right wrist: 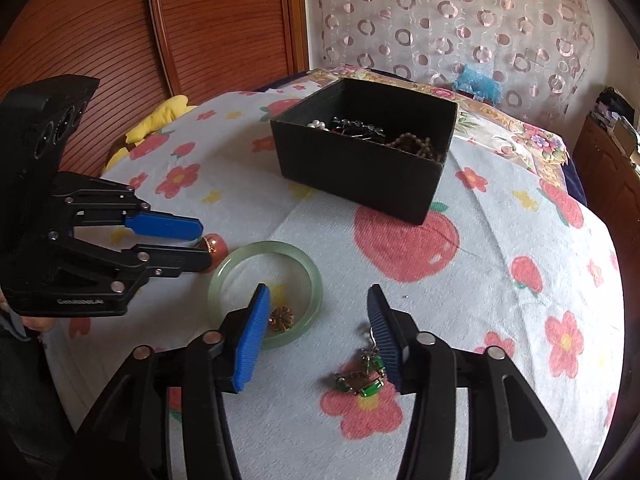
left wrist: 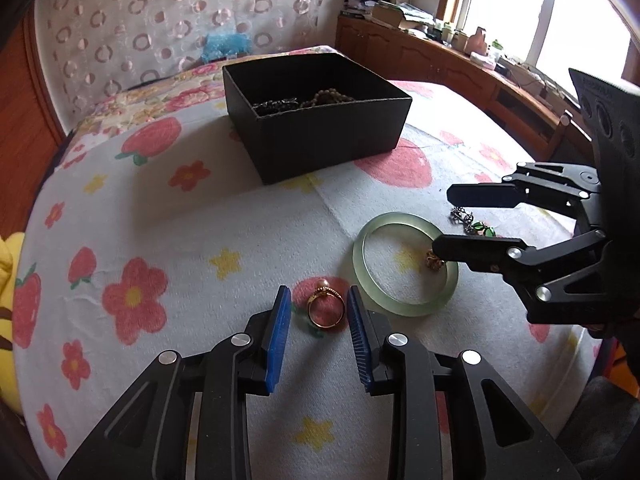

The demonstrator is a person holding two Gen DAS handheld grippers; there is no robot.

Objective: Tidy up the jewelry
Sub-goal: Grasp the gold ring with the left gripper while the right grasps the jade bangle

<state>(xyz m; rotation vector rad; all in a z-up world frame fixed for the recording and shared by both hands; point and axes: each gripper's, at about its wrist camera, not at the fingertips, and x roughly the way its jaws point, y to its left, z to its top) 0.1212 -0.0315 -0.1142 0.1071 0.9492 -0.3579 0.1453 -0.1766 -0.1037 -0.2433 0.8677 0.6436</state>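
A gold ring with a pearl (left wrist: 326, 304) lies on the flowered cloth between the open jaws of my left gripper (left wrist: 319, 305), untouched. A pale green jade bangle (left wrist: 404, 263) lies to its right with a small gold flower piece (right wrist: 281, 317) inside it. My right gripper (right wrist: 318, 306) is open, hovering with one finger over the bangle and the other by a green-stone chain (right wrist: 362, 376). A black open box (left wrist: 316, 114) at the back holds bead strings (right wrist: 416, 144) and pearls.
The bed's flowered cloth (left wrist: 160, 220) curves away to edges on all sides. A yellow cushion (right wrist: 160, 118) lies at the left edge. A wooden cabinet (left wrist: 440, 60) with clutter runs under the window. A circle-patterned curtain (right wrist: 440, 20) hangs behind.
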